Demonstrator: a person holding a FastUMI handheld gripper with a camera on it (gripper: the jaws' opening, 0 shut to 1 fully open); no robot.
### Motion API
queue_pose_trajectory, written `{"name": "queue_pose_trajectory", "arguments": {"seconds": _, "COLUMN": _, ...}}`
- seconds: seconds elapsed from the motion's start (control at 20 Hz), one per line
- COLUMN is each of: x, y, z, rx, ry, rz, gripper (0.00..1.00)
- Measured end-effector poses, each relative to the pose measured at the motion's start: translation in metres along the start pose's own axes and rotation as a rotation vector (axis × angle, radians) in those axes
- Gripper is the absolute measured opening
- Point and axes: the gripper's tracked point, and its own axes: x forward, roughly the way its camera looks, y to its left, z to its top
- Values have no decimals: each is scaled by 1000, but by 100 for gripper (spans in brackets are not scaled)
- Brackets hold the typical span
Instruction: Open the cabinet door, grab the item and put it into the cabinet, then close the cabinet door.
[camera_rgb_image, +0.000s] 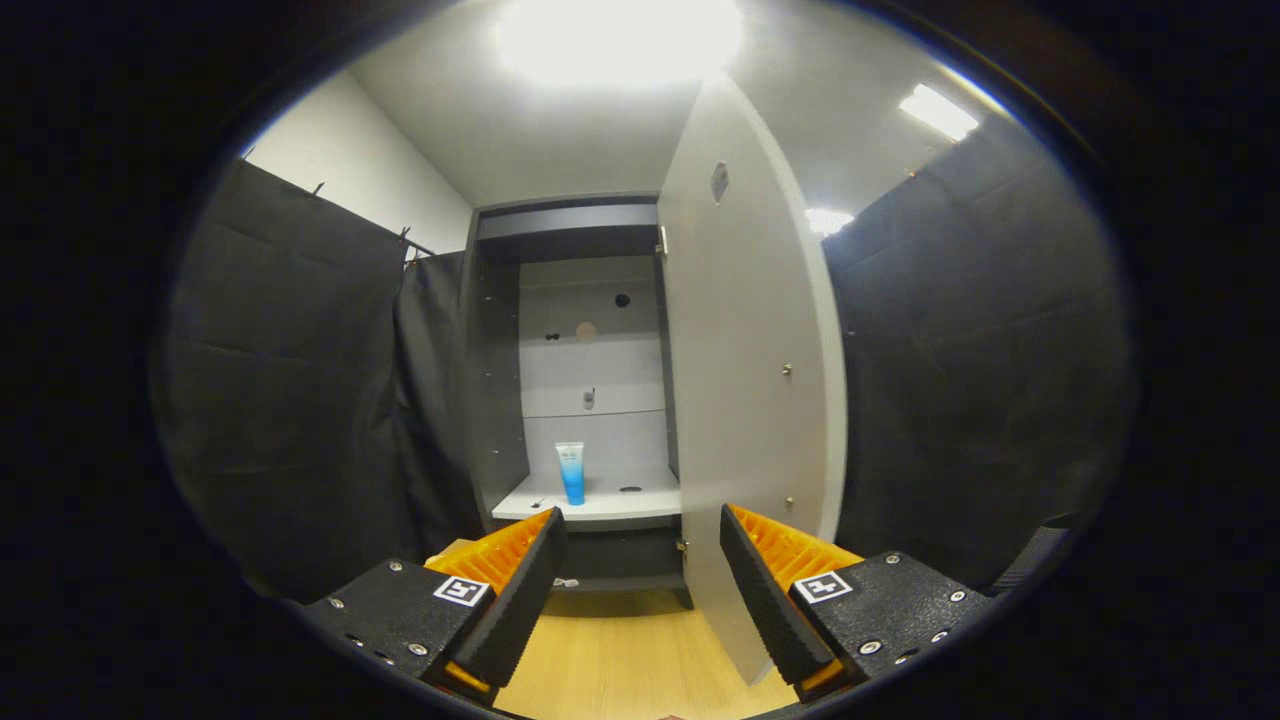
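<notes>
Gripper view: we see the cabinet (500, 400) with its door (745, 400) swung open, a blue tube (571, 472) standing upright on its lower shelf (610, 500). Our gripper (640, 590) hangs well short of it, fingers (520, 600) apart and holding nothing.

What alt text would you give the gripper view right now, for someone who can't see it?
The cabinet door stands open, and a blue tube stands upright on a shelf inside the cabinet, well beyond the fingers. The gripper is open and holds nothing, above a wooden floor.
</notes>
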Motion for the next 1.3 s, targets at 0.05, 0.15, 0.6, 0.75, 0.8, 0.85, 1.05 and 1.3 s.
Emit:
{"name": "queue_pose_trajectory", "arguments": {"seconds": 0.05, "x": -5, "y": -14, "z": 2, "rx": 3, "ry": -2, "rz": -28, "gripper": 95}}
{"name": "queue_pose_trajectory", "arguments": {"seconds": 0.15, "x": -14, "y": -41, "z": 10, "rx": 10, "ry": -9, "rz": -87, "gripper": 95}}
{"name": "queue_pose_trajectory", "arguments": {"seconds": 0.6, "x": -7, "y": -162, "z": 32, "rx": 19, "ry": -56, "rz": -376, "gripper": 93}}
{"name": "queue_pose_trajectory", "arguments": {"seconds": 0.75, "x": 10, "y": -186, "z": 30, "rx": 5, "ry": -45, "rz": -423, "gripper": 94}}
{"name": "queue_pose_trajectory", "arguments": {"seconds": 0.8, "x": 15, "y": -191, "z": 27, "rx": -12, "ry": -40, "rz": -442, "gripper": 94}}
{"name": "queue_pose_trajectory", "arguments": {"seconds": 0.85, "x": 18, "y": -197, "z": 27, "rx": -30, "ry": -38, "rz": -461, "gripper": 94}}
{"name": "queue_pose_trajectory", "arguments": {"seconds": 1.05, "x": 39, "y": -200, "z": 21, "rx": -45, "ry": -31, "rz": -474, "gripper": 94}}
{"name": "queue_pose_trajectory", "arguments": {"seconds": 1.3, "x": 52, "y": -177, "z": 20, "rx": -78, "ry": -24, "rz": -461, "gripper": 89}}
